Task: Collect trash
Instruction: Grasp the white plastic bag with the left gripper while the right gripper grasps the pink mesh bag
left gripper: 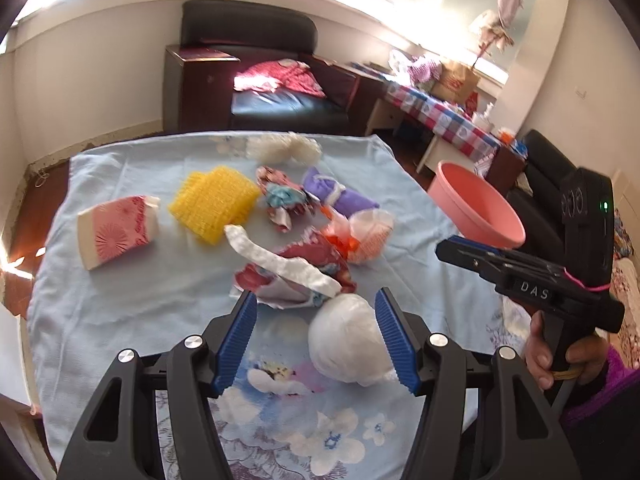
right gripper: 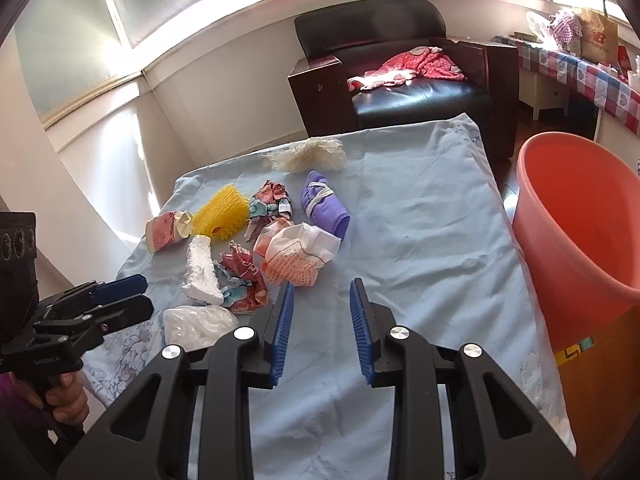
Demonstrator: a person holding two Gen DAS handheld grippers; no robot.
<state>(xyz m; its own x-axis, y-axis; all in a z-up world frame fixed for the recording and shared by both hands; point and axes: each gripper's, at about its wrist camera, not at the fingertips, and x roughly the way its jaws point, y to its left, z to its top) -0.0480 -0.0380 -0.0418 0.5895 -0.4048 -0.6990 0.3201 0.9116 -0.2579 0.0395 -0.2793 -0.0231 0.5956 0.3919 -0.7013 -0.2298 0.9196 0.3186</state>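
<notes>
A crumpled white plastic ball (left gripper: 346,340) lies on the light blue tablecloth (left gripper: 120,300) between the fingers of my left gripper (left gripper: 316,296). It is close to the right pad and apart from the left one, so the jaws stand open. Behind it lie a white foam strip (left gripper: 280,264), a red patterned wrapper (left gripper: 320,260), an orange-and-white bag (left gripper: 364,236), a yellow mesh (left gripper: 212,204) and a pink paper cup (left gripper: 116,236). My right gripper (right gripper: 322,284) hovers over bare cloth, narrowly open and empty, beside the pink bucket (right gripper: 580,220).
A purple cloth roll (right gripper: 324,204) and a pale net (right gripper: 308,154) lie further back on the table. A black armchair (right gripper: 400,80) stands beyond the far edge. A side table with a chequered cloth (left gripper: 440,116) runs along the right wall.
</notes>
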